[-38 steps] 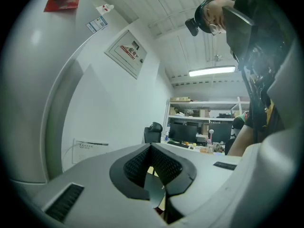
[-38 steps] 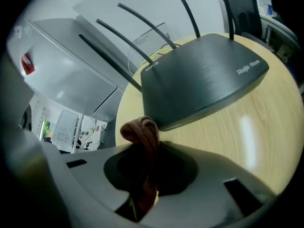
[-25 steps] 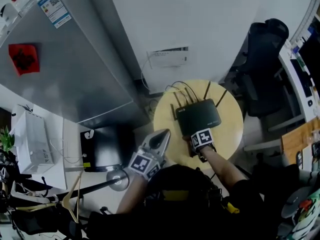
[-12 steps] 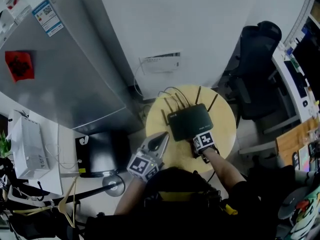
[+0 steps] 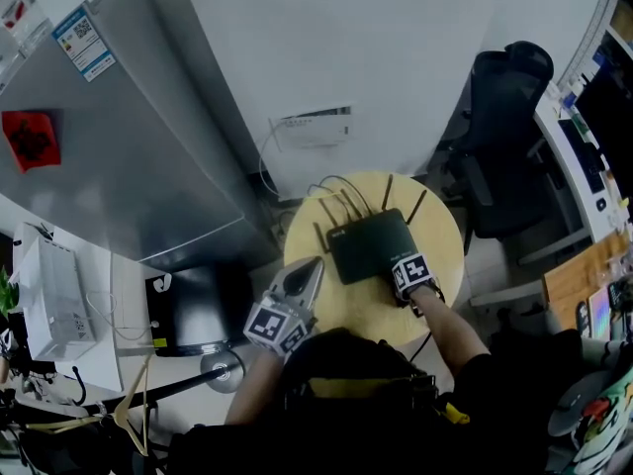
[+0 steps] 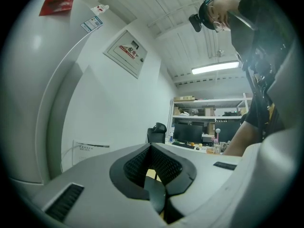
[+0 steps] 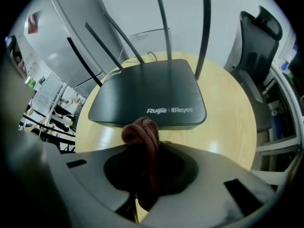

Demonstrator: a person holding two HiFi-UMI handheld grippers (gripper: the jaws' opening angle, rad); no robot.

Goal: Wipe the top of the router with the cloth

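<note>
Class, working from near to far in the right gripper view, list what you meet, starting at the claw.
Right claw, shut on the reddish-brown cloth → bare strip of round wooden table → black router → its upright antennas.

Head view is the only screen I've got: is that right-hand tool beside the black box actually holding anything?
Observer: Yes. In its own view the right gripper has its fingers shut on a bunched reddish-brown cloth.
Visitor: Is the cloth on top of the box?
Observer: No. It sits at the near edge of the router, just in front of the white lettering, above the round table.
Visitor: And the other tool?
Observer: The left gripper has its fingers together with nothing between them, aimed towards the white wall.
</note>
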